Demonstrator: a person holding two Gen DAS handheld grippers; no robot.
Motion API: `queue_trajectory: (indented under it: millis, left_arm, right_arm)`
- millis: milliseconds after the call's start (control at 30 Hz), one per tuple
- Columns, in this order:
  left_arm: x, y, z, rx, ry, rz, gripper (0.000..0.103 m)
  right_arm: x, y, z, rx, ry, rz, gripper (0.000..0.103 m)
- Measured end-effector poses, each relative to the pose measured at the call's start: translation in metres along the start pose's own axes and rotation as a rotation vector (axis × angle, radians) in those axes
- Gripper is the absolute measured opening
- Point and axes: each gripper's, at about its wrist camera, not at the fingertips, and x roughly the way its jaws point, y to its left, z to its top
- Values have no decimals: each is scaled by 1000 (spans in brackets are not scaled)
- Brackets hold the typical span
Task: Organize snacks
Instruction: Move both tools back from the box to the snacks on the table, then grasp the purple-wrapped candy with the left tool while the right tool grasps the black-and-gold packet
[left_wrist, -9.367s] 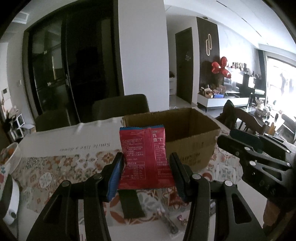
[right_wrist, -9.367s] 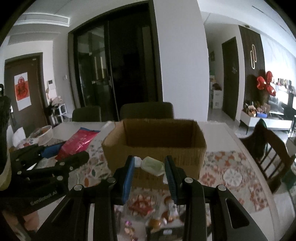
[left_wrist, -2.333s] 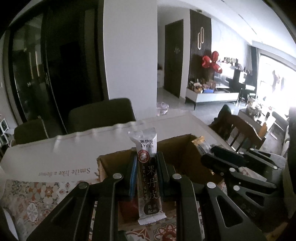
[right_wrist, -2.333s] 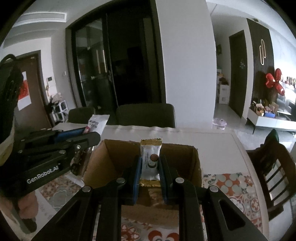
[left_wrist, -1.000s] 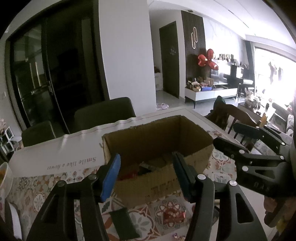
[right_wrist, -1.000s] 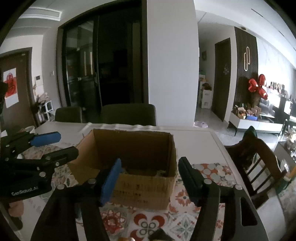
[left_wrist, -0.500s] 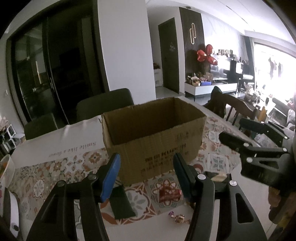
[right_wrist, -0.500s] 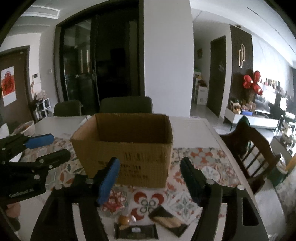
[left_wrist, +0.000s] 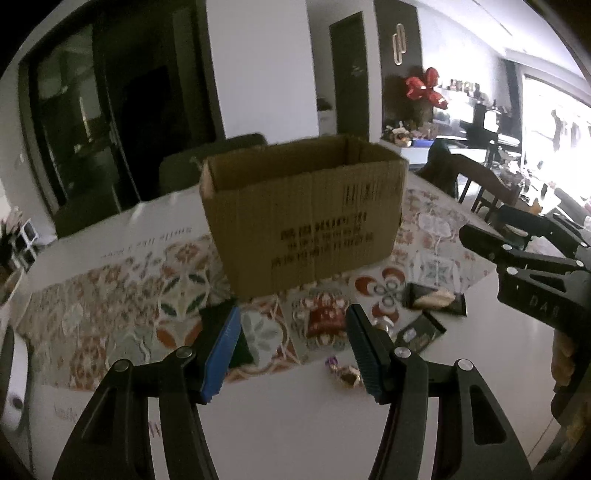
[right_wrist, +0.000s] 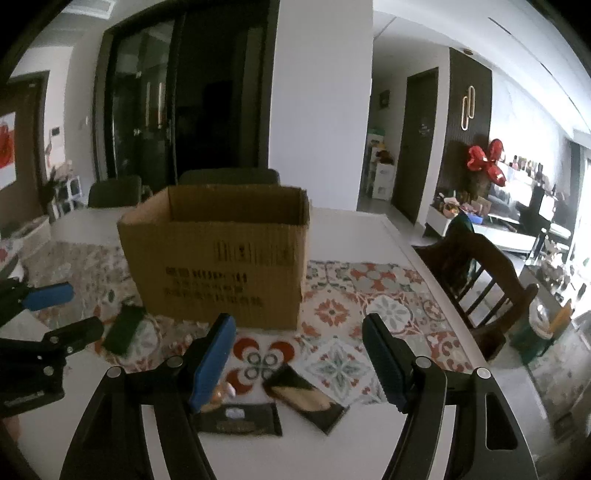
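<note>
I'm working in a home's dining area: a white table (right_wrist: 369, 236) with a patterned floral runner (right_wrist: 373, 295), a dark wooden slatted chair (right_wrist: 484, 273), and a living room with a red balloon-dog ornament (right_wrist: 484, 157) behind.

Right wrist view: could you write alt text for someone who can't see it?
An open, empty right gripper hangs over dark snack packets on a patterned table runner, in front of a cardboard box. The left gripper shows at the left edge.
</note>
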Motion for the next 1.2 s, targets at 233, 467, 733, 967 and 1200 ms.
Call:
queue_trajectory:
  millis: [233,467,733,967,1200]
  left_arm:
    - [3,-11,-29,-103,31,48,58]
    - [15,-24,-39,-124,61,86,58]
    - [37,-35,-46,-139,98,82,58]
    - [56,-40,-48,-142,134,79,58]
    - [67,-44,-51,-134,158,62,55]
  right_arm:
    - [9,-7,-17,-31,49,45,72]
    - [22,-16,-35,-42,94,68,72]
    - [45,-25,-47,-38,167,108,72]
    - [67,-25,-57,-71,240,144,71]
    - [84,-28,-65,-74,290,149,71]
